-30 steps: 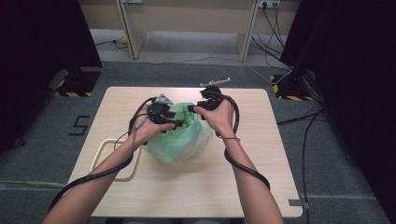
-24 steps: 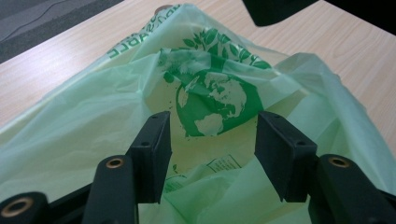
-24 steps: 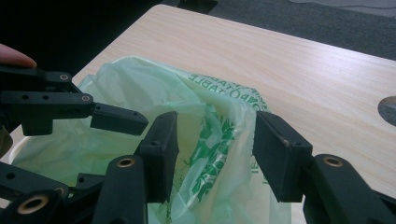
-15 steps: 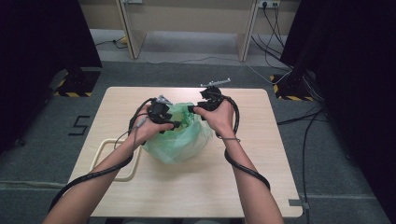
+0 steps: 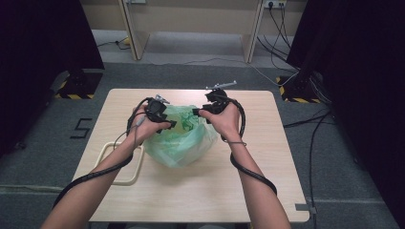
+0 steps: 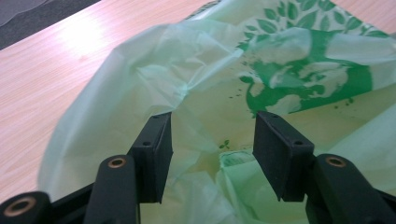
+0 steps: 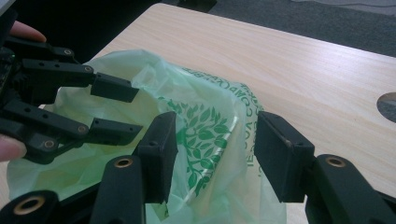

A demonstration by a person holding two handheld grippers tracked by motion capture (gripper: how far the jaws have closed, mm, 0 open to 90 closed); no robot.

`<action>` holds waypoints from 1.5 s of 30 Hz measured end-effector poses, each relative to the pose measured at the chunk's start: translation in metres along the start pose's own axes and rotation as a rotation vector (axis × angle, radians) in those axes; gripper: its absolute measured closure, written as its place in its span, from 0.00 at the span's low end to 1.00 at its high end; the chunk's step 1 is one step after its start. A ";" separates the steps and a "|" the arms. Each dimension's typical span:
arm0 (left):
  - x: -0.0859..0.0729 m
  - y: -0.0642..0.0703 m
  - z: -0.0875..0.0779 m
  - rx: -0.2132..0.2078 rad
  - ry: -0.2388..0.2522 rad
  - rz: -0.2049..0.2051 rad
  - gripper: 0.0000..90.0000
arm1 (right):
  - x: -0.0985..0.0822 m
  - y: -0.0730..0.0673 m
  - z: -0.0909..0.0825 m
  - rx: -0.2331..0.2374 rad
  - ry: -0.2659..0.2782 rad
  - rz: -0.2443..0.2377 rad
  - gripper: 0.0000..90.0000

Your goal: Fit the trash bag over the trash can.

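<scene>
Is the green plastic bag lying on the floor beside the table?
No, in the high view the green plastic bag rests on the wooden table, between the left gripper and the right gripper.

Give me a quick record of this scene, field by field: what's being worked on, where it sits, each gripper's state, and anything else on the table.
item: green plastic bag with a leaf print
place: middle of the wooden table
left gripper: jaws open, at the bag's mouth, film between them but not pinched
right gripper: jaws open, bag's printed edge between them, not clamped
other: cream tray, on the table left of the bag
</scene>
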State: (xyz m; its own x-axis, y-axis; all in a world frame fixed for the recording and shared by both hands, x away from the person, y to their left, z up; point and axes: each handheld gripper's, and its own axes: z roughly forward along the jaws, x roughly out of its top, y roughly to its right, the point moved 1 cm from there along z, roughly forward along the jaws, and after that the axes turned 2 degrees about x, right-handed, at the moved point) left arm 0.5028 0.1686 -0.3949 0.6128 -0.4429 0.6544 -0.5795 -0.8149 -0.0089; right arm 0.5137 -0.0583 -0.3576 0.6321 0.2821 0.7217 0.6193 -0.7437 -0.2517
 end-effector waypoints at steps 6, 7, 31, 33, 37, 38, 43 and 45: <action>0.000 -0.007 -0.002 0.025 -0.001 -0.010 0.51 | -0.001 0.000 0.001 0.004 -0.005 0.005 0.54; -0.001 -0.008 -0.003 0.028 -0.001 -0.010 0.51 | -0.001 0.000 0.001 0.004 -0.006 0.004 0.54; -0.005 -0.002 -0.019 0.012 0.051 0.024 0.45 | -0.002 -0.005 -0.002 0.021 -0.003 -0.012 0.54; -0.006 0.000 -0.021 0.013 0.053 0.037 0.44 | -0.002 -0.006 -0.002 0.023 -0.001 -0.011 0.54; -0.012 0.004 -0.026 0.038 0.047 0.082 0.41 | -0.002 -0.008 -0.004 0.028 0.002 -0.014 0.54; -0.014 0.004 -0.027 0.047 0.044 0.091 0.41 | -0.003 -0.008 -0.005 0.029 0.002 -0.015 0.54; -0.019 0.007 -0.032 0.074 0.045 0.135 0.39 | -0.003 -0.008 -0.007 0.033 0.006 -0.017 0.54; -0.022 0.007 -0.034 0.089 0.051 0.152 0.37 | -0.004 -0.008 -0.008 0.031 0.006 -0.019 0.54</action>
State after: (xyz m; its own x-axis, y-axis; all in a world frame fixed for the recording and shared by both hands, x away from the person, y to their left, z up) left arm 0.4667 0.1852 -0.3831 0.4925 -0.5453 0.6783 -0.6119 -0.7712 -0.1757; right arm 0.5028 -0.0580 -0.3532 0.6175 0.2922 0.7302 0.6453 -0.7191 -0.2579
